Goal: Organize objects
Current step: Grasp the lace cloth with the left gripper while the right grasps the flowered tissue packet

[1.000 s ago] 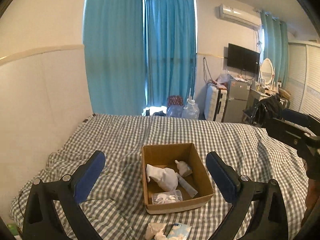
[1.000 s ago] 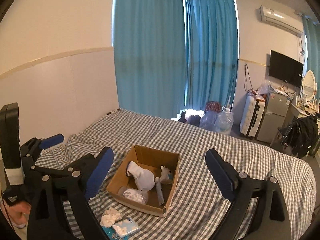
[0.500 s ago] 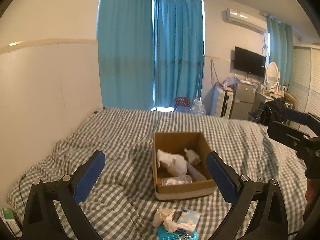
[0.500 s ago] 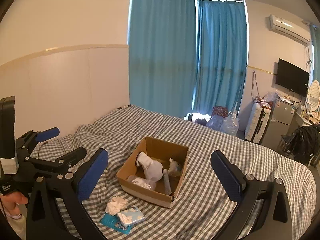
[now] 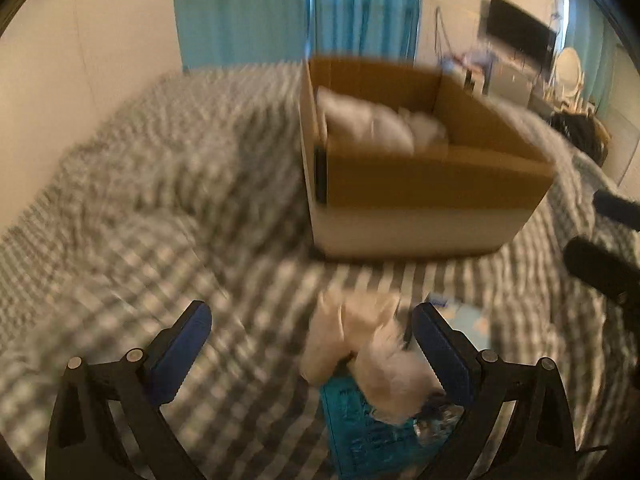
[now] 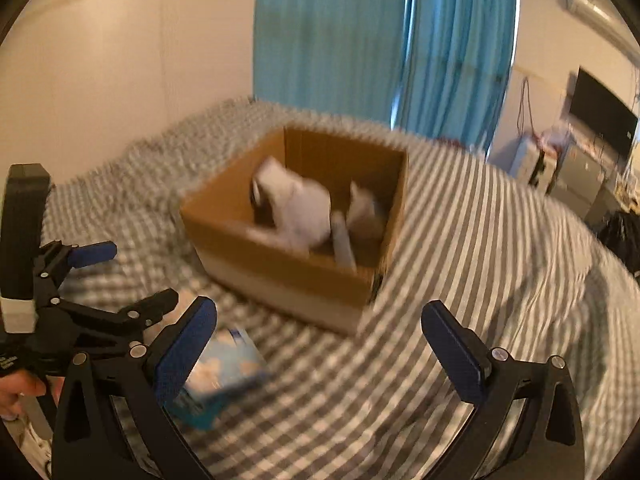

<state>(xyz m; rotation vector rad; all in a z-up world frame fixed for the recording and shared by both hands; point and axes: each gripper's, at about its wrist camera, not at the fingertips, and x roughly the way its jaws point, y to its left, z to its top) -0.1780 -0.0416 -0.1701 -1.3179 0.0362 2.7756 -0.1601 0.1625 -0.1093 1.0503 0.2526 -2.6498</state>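
An open cardboard box (image 5: 420, 184) stands on the checked bed and holds white soft items (image 5: 368, 120); it also shows in the right wrist view (image 6: 296, 276). In front of it lie a crumpled white cloth (image 5: 360, 344), a teal packet (image 5: 372, 428) and a pale blue tissue pack (image 6: 224, 360). My left gripper (image 5: 312, 344) is open, low over the bed, with the white cloth between its fingers, nearer the right one. My right gripper (image 6: 320, 340) is open and empty, its left finger over the tissue pack. Both views are blurred.
The grey checked bedcover (image 5: 140, 200) is rumpled at the left. A cream wall (image 6: 120, 60) and blue curtains (image 6: 380, 40) stand behind the bed. A TV (image 6: 600, 116) and furniture stand at the far right. The left gripper shows in the right wrist view (image 6: 92, 288).
Both grippers have dropped and moved forward toward the bed. The box and the loose items in front of it now look much closer. Both stay open.
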